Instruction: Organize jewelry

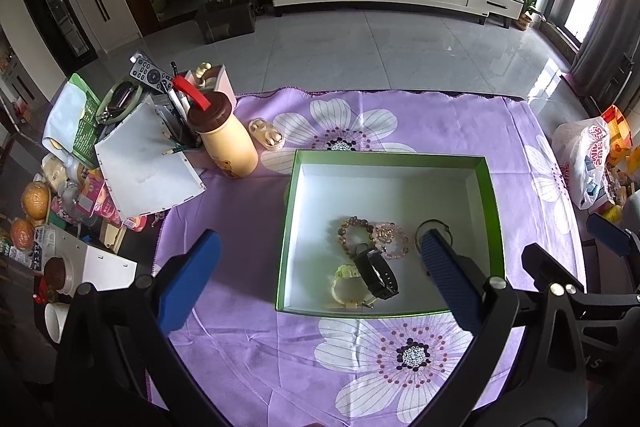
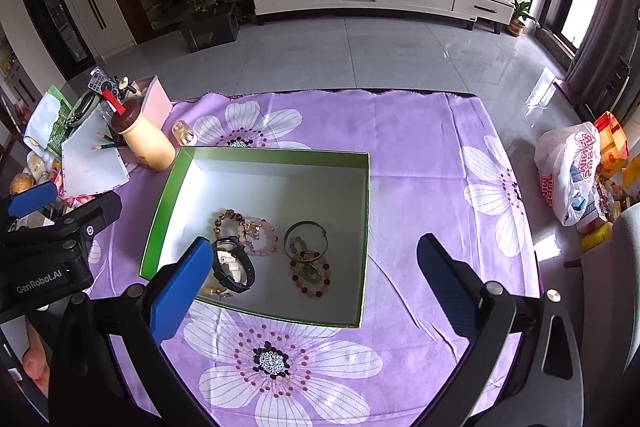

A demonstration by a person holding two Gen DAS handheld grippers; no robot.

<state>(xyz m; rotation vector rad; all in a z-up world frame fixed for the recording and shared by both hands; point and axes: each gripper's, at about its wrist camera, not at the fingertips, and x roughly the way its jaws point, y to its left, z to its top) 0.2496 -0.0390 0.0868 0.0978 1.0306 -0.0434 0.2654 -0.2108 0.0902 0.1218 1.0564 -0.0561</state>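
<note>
A green-rimmed box with a white inside stands on the purple flowered cloth. In it lie a brown bead bracelet, a pink bead bracelet, a black watch over a pale yellow watch, a metal bangle and a red bead bracelet. My left gripper is open and empty above the box's near left. My right gripper is open and empty above the box's near edge. The left gripper's body shows at the left of the right wrist view.
A cream bottle with a brown lid and an open earbud case stand at the cloth's far left. Papers, pencils, a remote and food packets crowd the table's left side. A white plastic bag lies off the cloth's right edge.
</note>
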